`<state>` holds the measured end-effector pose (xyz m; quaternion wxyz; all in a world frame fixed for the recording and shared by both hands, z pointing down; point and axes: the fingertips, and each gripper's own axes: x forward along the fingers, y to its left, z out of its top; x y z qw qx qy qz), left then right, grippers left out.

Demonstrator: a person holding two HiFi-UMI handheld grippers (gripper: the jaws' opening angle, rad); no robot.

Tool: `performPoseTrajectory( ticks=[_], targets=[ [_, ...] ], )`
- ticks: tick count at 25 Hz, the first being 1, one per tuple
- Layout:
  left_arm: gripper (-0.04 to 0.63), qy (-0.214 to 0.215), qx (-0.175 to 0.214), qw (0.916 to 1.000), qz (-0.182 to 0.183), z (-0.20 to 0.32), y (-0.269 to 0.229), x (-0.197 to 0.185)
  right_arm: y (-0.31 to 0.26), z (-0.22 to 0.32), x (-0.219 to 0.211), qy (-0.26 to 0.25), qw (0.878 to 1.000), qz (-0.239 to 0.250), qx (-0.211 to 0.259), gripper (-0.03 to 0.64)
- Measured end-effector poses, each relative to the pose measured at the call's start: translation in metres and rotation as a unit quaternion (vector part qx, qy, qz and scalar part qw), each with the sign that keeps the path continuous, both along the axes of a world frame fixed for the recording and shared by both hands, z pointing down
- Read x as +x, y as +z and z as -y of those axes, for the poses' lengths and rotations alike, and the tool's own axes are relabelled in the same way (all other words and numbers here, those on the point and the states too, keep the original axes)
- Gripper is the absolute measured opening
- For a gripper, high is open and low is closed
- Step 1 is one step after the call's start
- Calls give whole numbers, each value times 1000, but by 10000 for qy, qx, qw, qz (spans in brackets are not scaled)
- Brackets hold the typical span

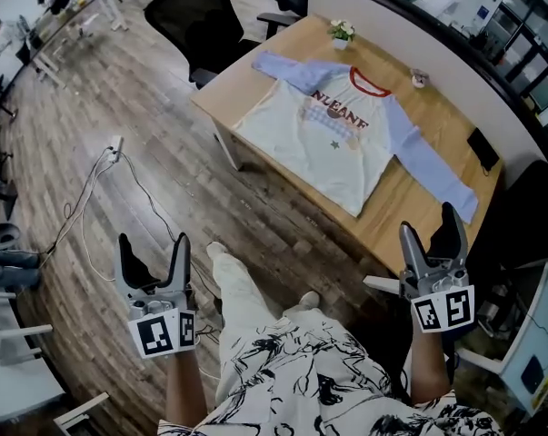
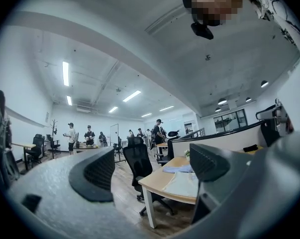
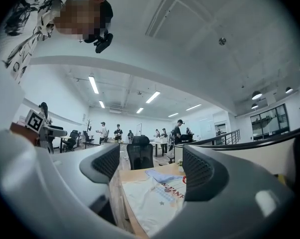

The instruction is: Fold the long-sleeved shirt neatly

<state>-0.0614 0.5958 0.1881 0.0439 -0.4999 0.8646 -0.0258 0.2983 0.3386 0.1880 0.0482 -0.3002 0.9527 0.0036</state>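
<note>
While both grippers are held short of the table (image 1: 233, 84), left gripper (image 1: 154, 245) is open and empty; shirt (image 1: 328, 139) lies flat on it, print up, sleeves spread, one cuff seemingly at the edge; right gripper (image 1: 430, 225) open, empty too

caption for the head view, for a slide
Open, empty left gripper and right gripper held short of the desk, where the long-sleeved shirt lies spread flat, not yet folded.
</note>
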Motion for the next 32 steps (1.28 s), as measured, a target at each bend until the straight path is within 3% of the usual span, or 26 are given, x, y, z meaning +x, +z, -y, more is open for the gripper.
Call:
performPoseTrajectory(
  ticks=[5,15,19,25,32],
  targets=[
    [462,34,109,9999,-25,16,-1,-56,-6,16,-57,29,9999,-81,81,390],
    [462,61,266,9994,-221,44,-3,-213,-38,49,-209,159,9997,33,207,390],
    [462,210,149,9992,-293,58,2,-269,-42,62,-255,429,9988,21,221,390],
    [462,686,23,9970,-360,76,5,-339,-39,59,-304,935,9955,58,116,390],
    [462,1238,-156,9913,-422,138,11,-376,-28,78,-329,1254,9919,-184,-84,390]
  ],
)
